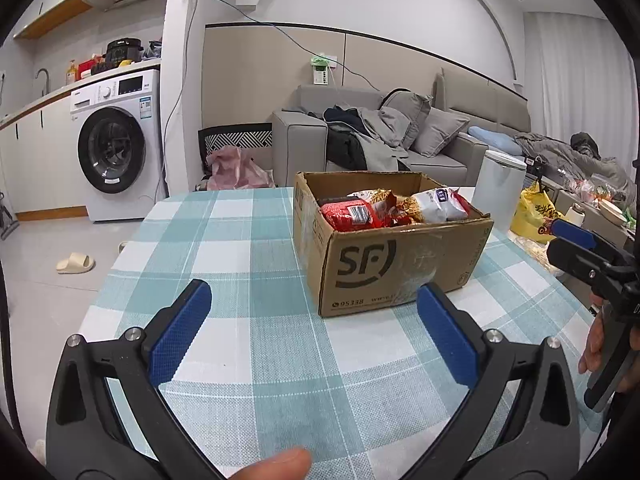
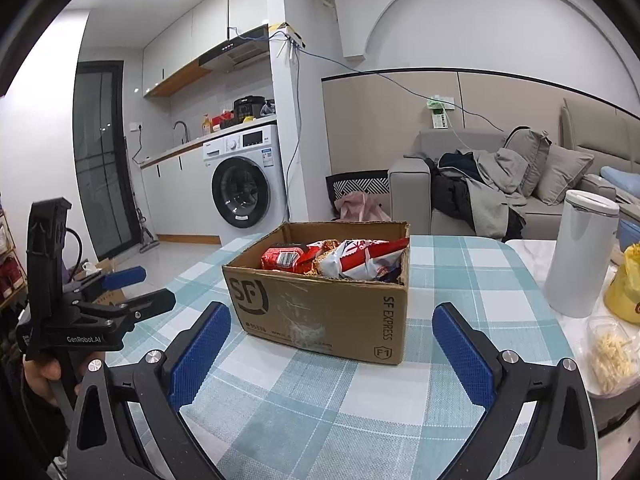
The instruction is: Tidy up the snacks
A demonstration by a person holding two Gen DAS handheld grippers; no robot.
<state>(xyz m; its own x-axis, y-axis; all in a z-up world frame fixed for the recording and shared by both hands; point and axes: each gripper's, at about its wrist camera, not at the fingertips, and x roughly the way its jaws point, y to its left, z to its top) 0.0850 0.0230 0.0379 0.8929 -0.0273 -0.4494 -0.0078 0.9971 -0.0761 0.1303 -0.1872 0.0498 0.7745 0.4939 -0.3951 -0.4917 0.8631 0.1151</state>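
Showing only rightward: shredded snack tub.

the table wears a teal and white checked cloth. 1 open cardboard box printed "sf" stands on it toward the far side, holding snack packets. a white cylindrical canister, a yellow bag and a clear bag of pale shreds sit on the bare white right end.

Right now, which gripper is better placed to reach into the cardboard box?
Probably right, narrowly. The right gripper faces the cardboard box almost centred between its open fingers; the left gripper sees it off to one side. Both are empty.
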